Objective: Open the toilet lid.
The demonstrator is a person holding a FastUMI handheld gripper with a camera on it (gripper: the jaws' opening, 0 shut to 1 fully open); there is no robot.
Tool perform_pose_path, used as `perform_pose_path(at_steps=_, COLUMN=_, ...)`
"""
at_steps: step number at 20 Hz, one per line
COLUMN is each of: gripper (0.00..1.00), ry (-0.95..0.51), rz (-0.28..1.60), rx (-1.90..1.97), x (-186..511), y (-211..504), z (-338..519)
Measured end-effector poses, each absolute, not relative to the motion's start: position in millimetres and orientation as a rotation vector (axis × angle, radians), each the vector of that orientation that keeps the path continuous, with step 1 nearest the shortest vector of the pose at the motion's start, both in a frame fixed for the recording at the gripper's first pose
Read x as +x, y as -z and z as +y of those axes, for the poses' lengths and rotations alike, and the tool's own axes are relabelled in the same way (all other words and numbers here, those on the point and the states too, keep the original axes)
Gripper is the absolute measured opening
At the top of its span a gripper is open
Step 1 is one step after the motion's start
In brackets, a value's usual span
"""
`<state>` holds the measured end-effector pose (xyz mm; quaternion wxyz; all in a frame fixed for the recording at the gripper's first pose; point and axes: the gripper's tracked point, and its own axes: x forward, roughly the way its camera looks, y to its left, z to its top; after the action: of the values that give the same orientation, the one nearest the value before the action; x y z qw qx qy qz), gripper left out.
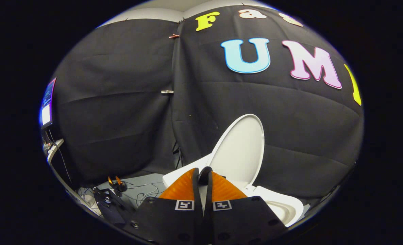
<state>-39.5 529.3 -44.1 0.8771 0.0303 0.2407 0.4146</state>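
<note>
Toilet lid (240, 149) raised, leaning back near the booth's cloth wall above the bowl's rear edge, bowl (283, 206) exposed. Gripper (204, 177) just before it, orange fingers (184, 189) together, clamped on nothing. Judged done.

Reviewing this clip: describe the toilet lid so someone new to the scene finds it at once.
Start at the black cloth wall and drop to the white toilet at its foot. The lid is the white oval panel standing raised against the cloth, just beyond the gripper, whose orange fingers are closed together with nothing between them. Unlike the low bowl, it stands upright.
</note>
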Motion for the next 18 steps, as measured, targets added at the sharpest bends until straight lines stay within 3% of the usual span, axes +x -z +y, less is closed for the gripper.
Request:
perform_pose_path(at_steps=11, gripper=0.08, ry=-0.938, rz=0.427, rx=-0.020, x=-48.5, y=50.7, z=576.6)
perform_pose_path(at_steps=14, gripper=0.26, ry=-1.004, rz=0.448, rx=0.020, x=-53.6, y=53.3, z=590.0)
perform_pose_path(at_steps=15, gripper=0.26, ry=-1.027, rz=0.483, rx=0.029, x=-57.7, y=56.9, z=593.9)
perform_pose_path(at_steps=18, gripper=0.63, ry=-1.054, rz=0.513, rx=0.061, x=-62.8, y=68.6, z=599.7)
